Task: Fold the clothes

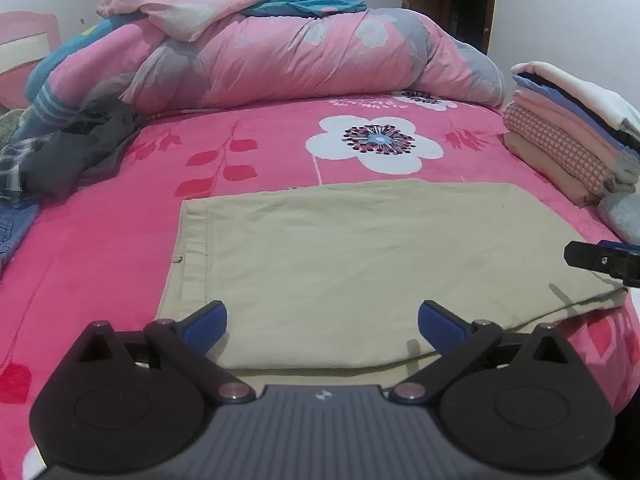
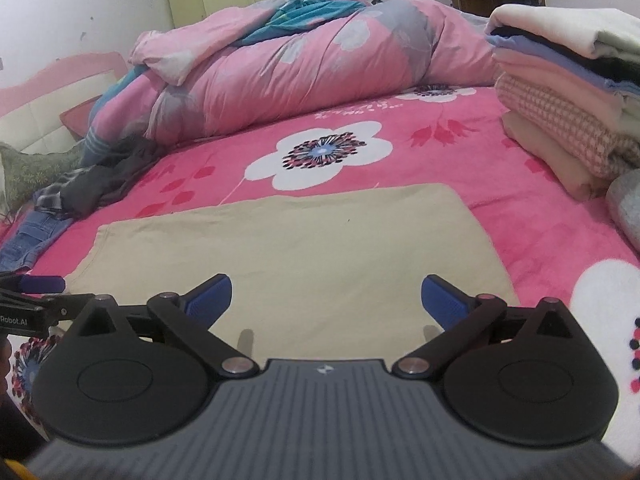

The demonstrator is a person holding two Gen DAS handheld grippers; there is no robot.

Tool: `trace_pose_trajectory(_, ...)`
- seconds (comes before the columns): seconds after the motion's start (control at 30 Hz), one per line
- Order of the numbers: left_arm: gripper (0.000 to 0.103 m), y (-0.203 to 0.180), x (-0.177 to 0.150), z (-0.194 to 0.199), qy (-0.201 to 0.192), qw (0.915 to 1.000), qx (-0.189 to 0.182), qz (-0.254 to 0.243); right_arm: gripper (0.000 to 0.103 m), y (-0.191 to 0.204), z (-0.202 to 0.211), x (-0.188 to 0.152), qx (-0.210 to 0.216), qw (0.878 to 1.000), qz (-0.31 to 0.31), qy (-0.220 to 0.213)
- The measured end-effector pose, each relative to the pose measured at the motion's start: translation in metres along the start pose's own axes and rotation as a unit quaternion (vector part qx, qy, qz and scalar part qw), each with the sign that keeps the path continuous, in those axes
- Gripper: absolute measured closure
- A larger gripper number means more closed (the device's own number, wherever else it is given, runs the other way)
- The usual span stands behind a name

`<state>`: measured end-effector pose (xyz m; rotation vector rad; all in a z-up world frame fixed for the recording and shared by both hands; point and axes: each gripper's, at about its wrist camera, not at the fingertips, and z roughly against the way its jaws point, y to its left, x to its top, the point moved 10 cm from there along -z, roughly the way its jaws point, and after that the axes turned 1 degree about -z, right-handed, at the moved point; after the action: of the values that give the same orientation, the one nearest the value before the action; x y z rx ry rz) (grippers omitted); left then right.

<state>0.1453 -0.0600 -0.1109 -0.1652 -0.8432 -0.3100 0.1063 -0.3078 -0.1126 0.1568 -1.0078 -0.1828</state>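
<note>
- Folded beige garment [image 1: 360, 264] lies flat mid-frame on the pink bedspread [image 1: 120, 232].
- Left gripper [image 1: 322, 326] and right gripper [image 2: 326, 300]: jaws wide apart, empty, above the garment's near edge.

Left gripper [image 1: 322, 322] & right gripper [image 2: 326, 298]: black linkages, blue pads, ribbed grey body.

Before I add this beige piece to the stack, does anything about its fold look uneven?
The beige garment lies flat, but at its near right corner the bottom layer pokes out past the top one, so the edges do not line up. Both grippers are open, clear of it.
</note>
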Motion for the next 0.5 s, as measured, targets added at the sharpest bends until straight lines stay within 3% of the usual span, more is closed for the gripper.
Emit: trace_pose_trajectory(0.5, 0.000, 0.0010, 0.0010, 0.0038, -0.002, 0.9999, 0.010, 0.005, 0.001, 0.0000, 0.0029, -0.0055, -0.015, 1.000, -0.008, 0.008)
